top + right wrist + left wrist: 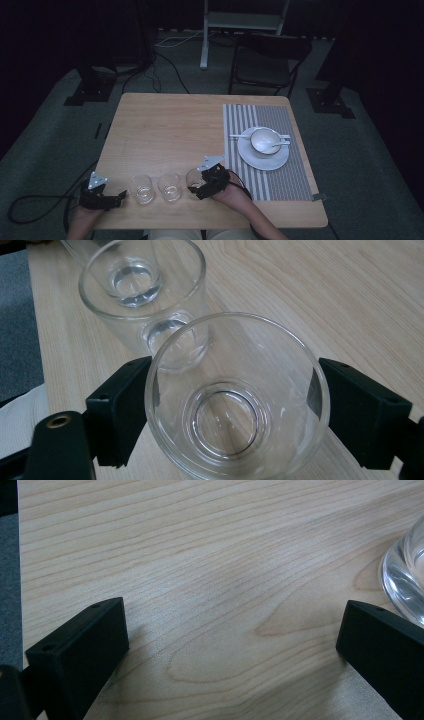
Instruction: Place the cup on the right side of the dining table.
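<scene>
Forearms come in over the near edge of the worktop (165, 115), each hand carrying tongs. Just past that edge three clear glasses stand in a row. I take the right glass (195, 181) as the landmark. The right tongs (206, 186) are at it: in the right gripper view their black jaws stand one on either side of its wall (235, 395), close against the glass, though I cannot tell whether they squeeze it yet or only flank it. The glass sits upright on the wood and looks empty.

Left of it is the middle glass (170, 187), near but apart, and beyond that the left glass (141, 189). Further left, the left tongs (114, 198) lie low on the worktop, jaws spread wide with bare wood between them; the left glass's base (405, 577) shows just beside one jaw in the left gripper view.

Farther back and right of the landmark lies a striped mat (265, 150), bearing a plate (264, 156) with a bowl (265, 140) and a spoon (276, 145).

Judged from this, the step in hand is grasping the right glass. Next comes a firm but gentle squeeze, then a straight lift so the neighbour is not knocked.
</scene>
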Demonstrator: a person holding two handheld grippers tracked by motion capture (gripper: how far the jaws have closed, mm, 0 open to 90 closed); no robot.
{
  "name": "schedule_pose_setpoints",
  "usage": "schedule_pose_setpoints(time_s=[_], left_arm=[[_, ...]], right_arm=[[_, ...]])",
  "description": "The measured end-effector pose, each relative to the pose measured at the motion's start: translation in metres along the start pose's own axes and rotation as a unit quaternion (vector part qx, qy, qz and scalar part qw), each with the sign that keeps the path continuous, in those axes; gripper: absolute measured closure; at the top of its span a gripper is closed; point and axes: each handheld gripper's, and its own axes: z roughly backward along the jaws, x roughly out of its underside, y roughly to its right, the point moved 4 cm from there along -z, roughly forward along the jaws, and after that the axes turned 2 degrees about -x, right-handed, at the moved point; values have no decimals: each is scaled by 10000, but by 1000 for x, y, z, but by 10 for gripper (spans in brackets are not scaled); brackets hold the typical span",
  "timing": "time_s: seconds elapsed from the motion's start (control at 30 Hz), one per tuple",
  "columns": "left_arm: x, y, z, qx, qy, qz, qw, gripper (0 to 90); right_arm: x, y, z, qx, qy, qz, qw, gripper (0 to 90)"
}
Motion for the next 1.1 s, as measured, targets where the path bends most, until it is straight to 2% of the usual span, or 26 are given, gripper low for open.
schedule_pose_setpoints(time_s=[0.47, 0.57, 0.97, 1.07, 1.1], left_arm=[[0, 0, 0, -1, 0, -7, 10000, 7], [0, 0, 0, 1, -7, -17, 10000, 7], [0, 0, 0, 10, -7, -15, 10000, 7], [0, 0, 0, 11, -5, -16, 10000, 7], [0, 0, 0, 11, -5, -16, 10000, 7]], right_arm=[[-13, 18, 10, 177, 144, -111, 9997, 177], [-17, 28, 10, 207, 177, -202, 9994, 177], [-33, 53, 17, 426, 252, -282, 9984, 177], [-37, 61, 17, 459, 259, -340, 9980, 178], [-40, 68, 16, 483, 184, -385, 9979, 178]])
